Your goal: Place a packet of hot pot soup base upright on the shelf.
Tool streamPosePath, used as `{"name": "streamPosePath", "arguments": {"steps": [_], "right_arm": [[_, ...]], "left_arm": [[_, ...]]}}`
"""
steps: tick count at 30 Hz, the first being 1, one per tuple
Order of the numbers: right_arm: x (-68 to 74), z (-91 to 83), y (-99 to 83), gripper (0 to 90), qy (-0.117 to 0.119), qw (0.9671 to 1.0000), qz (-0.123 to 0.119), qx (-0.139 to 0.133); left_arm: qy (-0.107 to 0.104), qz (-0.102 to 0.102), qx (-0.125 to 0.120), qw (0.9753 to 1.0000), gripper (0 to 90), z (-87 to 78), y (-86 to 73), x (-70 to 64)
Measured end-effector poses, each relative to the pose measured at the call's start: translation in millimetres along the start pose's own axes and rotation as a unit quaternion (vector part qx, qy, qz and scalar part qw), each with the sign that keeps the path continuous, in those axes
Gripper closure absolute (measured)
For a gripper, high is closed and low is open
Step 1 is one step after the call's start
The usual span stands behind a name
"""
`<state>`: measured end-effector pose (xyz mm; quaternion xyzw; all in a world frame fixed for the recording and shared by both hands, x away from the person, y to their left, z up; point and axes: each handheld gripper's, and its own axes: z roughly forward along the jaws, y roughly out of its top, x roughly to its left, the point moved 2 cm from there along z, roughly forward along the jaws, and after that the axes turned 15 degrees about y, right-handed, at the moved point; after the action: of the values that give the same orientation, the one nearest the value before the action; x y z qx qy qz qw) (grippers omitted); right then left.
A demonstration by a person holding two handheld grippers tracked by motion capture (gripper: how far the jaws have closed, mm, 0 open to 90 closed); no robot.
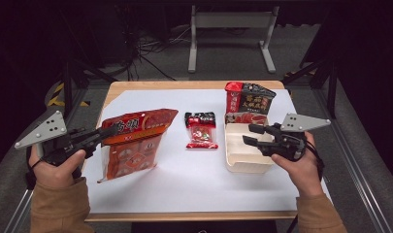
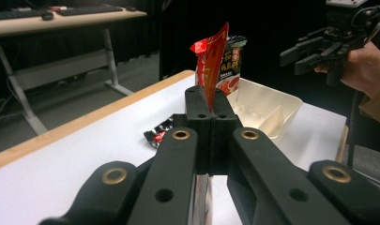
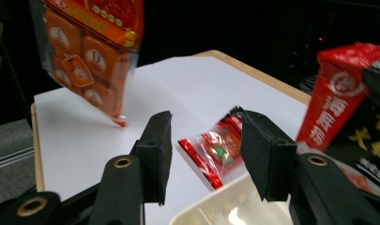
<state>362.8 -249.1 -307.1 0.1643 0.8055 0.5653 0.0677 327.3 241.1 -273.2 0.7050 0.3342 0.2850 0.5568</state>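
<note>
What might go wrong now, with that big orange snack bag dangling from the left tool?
The left hand-held gripper pinches only the top edge of the orange bag, so the hanging bag could slip out or tear. As it swings, its lower corner might drag across the white sheet or nudge the small red packet. The open right hand-held gripper hovers over the tray and could bump it.

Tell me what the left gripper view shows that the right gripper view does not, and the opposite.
Left gripper view: the left gripper with jaws shut on the edge of the orange snack bag, and the right gripper farther off in a hand.

Right gripper view: the right gripper's own jaws apart above the tray's near rim, and the orange bag's printed face hanging with its lower corner near the white sheet.

Both: the cream tray, the small red packet, the red-and-black bag.
</note>
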Motion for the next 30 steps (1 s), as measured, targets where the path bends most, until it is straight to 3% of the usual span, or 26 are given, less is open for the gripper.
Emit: {"name": "streamPosePath", "arguments": {"steps": [5,12,21,30], "right_arm": [[1.7,16.3,22.2,51.5,0.016,0.9997,-0.017,0.006],[5.2,37.9,45.1,48.7,0.037,0.9987,-0.034,0.009],[5.3,63.8,52.6,41.9,0.053,0.9979,-0.037,0.002],[7.0,78.7,52.7,40.2,0.082,0.9961,-0.033,-0.008]], "left_arm": [[0.008,0.002,-0.01,0.9999,90.0,2.3,1.8,-3.8],[-0.003,-0.009,-0.026,0.9996,90.0,8.5,2.3,-10.6],[-0.041,0.003,-0.033,0.9986,90.0,25.2,5.3,-34.8],[-0.077,0.014,-0.049,0.9958,90.0,33.5,9.7,-53.5]]}}
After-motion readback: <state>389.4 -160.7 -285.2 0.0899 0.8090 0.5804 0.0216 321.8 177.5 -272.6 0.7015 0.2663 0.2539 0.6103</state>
